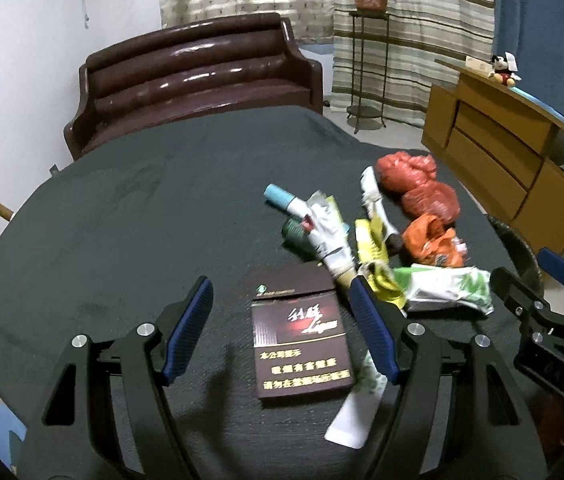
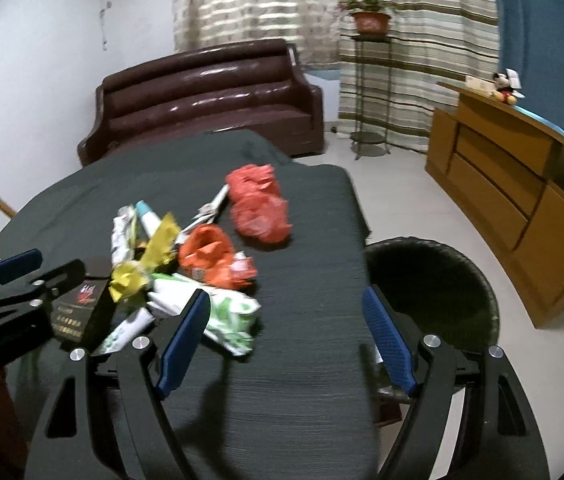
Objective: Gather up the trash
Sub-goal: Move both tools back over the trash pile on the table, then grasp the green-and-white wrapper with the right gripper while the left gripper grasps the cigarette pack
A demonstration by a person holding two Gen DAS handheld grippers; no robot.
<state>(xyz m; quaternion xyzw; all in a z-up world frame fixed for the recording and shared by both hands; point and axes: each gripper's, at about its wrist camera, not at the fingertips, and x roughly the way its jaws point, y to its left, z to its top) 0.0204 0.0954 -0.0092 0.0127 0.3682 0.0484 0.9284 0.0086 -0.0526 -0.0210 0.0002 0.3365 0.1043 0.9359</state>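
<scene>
A: How far along is the collecting going?

B: Barely starting, I'd judge. The trash is all lying on the dark bench (image 1: 122, 208): a cigarette pack (image 1: 299, 340), two red bags (image 1: 417, 184), an orange bag (image 1: 433, 240), yellow wrappers (image 1: 373, 256), a green-and-white wrapper (image 1: 449, 286) and a blue-capped tube (image 1: 282, 198), all bunched together.

A: And the bin?

B: The bin (image 2: 433, 280) is standing on the floor just beside the bench's right edge. It is looking dark inside; I cannot tell whether anything is lying in it.

A: What are the claws doing?

B: The left claw (image 1: 282, 336) is hovering wide open, gripping nothing, with the pack lying between its fingers below. The right claw (image 2: 285, 338) is also gaping wide and empty, pointing over bare cloth, with the green-and-white wrapper just beside its left finger.

A: So what is remaining?

B: Seemingly everything: each piece is still waiting to go into the bin.
</scene>
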